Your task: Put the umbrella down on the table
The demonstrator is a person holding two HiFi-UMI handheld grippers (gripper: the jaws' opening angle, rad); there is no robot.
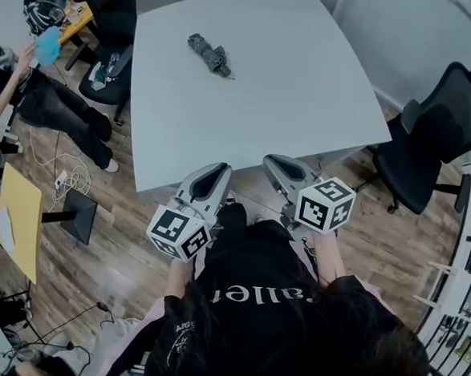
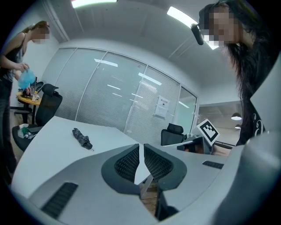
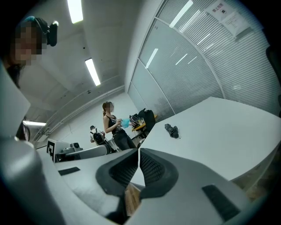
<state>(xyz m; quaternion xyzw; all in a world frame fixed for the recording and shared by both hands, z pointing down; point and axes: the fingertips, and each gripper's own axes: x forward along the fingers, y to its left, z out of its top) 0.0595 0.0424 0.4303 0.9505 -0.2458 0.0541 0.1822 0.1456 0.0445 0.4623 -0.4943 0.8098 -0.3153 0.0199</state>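
Head view: the folded umbrella point(image 1: 209, 54) lies flat on the far left of the bench point(image 1: 305, 108), well apart from both claws. The putting-down looks done, so the sound course is to stay clear and not snag it. The left claw point(image 1: 218, 168) has its tips pressed together on nothing. The right claw point(image 1: 274, 161) is likewise closed and empty, just off the bench's near edge.

The person is wearing a black top point(image 1: 251, 305) with white lettering over pale pink sleeves point(image 1: 125, 348). The left gripper point(image 1: 218, 170) and right gripper point(image 1: 276, 162) are each carrying grey shells and black-and-white marker cubes point(image 1: 178, 234).
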